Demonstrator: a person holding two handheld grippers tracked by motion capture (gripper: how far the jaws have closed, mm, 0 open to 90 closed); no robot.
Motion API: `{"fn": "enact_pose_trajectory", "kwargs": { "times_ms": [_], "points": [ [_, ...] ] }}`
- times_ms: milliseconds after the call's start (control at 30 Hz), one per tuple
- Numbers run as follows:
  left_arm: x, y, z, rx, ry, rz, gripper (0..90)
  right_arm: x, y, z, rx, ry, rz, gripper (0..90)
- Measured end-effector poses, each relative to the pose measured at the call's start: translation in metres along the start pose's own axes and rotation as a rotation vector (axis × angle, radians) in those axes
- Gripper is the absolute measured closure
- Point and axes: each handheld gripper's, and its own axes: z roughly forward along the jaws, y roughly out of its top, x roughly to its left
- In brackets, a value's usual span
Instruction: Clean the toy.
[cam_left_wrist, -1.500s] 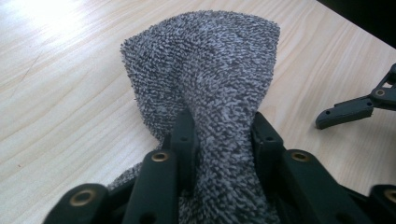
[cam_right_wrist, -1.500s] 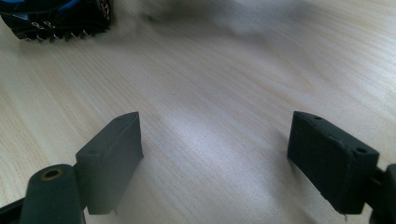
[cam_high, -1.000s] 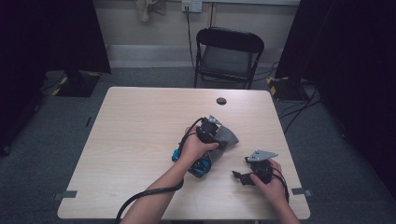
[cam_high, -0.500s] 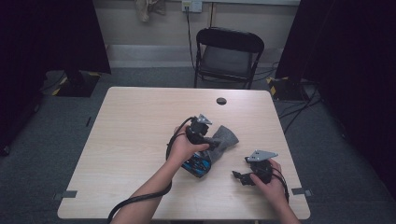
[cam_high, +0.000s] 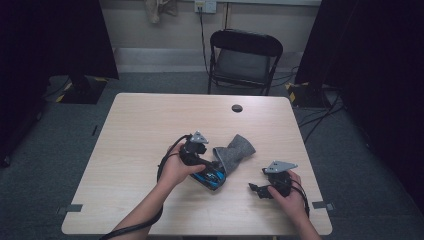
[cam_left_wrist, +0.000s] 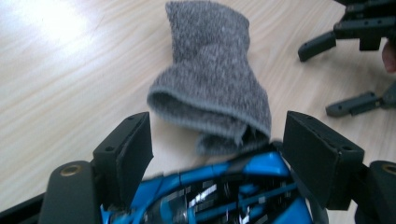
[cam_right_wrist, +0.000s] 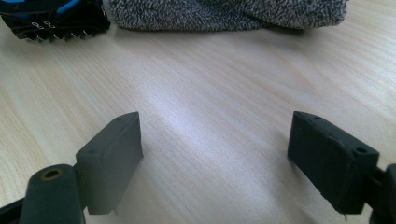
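Straddling blue-black sock, left gripper fingers just widened

Dim room, glare on tabletop

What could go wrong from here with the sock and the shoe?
1. The sock is half tucked into the shoe; the left gripper, jaws just opened and astride both without pressing, might drag the sock out as it backs away.
2. The shoe lies tilted on the table and may tip.
3. The right gripper sits open and apart, so nothing steadies the shoe.
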Motion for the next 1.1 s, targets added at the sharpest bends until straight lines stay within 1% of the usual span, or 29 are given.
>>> {"fn": "enact_pose_trajectory", "kwargs": {
  "times_ms": [133, 200, 267, 367, 433, 567, 633, 767, 867, 933, 967, 1000, 1033, 1100],
  "points": [
    [0.002, -0.014, -0.005, -0.001, 0.008, -0.001, 23.9, 0.000, 0.000, 0.000, 0.000, 0.000, 0.000, 17.3],
    [0.002, -0.022, -0.005, 0.000, 0.006, -0.013, 23.5, 0.000, 0.000, 0.000, 0.000, 0.000, 0.000, 17.3],
    [0.002, -0.029, -0.005, 0.011, 0.006, -0.011, 23.0, 0.000, 0.000, 0.000, 0.000, 0.000, 0.000, 17.3],
    [0.002, -0.035, -0.006, 0.014, 0.007, -0.004, 22.5, 0.000, 0.000, 0.000, 0.000, 0.001, 0.000, 17.3],
    [0.002, -0.038, -0.006, 0.013, 0.003, -0.002, 22.2, 0.000, 0.000, 0.000, 0.001, -0.001, 0.000, 17.3],
    [0.003, -0.044, -0.006, 0.013, 0.009, -0.009, 21.2, 0.000, 0.000, 0.000, 0.001, 0.000, 0.000, 17.3],
    [0.004, -0.047, -0.005, 0.021, 0.015, 0.003, 21.2, 0.000, 0.000, 0.000, 0.002, 0.000, 0.000, 17.3],
    [0.004, -0.051, -0.004, 0.027, 0.023, 0.012, 20.7, 0.000, 0.000, 0.000, 0.002, 0.000, -0.001, 17.3],
    [0.005, -0.053, -0.003, 0.026, 0.028, 0.026, 20.2, -0.001, 0.001, 0.000, 0.008, 0.014, -0.011, 17.2],
    [0.005, -0.053, -0.003, 0.032, 0.035, 0.028, 19.8, -0.002, 0.004, 0.000, 0.029, 0.020, -0.021, 20.3],
    [0.005, -0.054, -0.003, 0.039, 0.045, 0.034, 19.5, -0.003, 0.006, -0.001, 0.045, 0.027, -0.035, 21.9],
    [0.006, -0.055, -0.002, 0.052, 0.055, 0.041, 19.3, -0.003, 0.009, -0.001, 0.054, 0.021, -0.050, 21.8],
    [0.006, -0.057, -0.002, 0.044, 0.056, 0.046, 18.2, -0.004, 0.013, -0.002, 0.053, 0.018, -0.060, 21.8],
    [0.005, -0.057, -0.001, 0.037, 0.052, 0.045, 16.1, -0.006, 0.021, -0.003, 0.044, 0.034, -0.063, 21.7]
  ]
}}
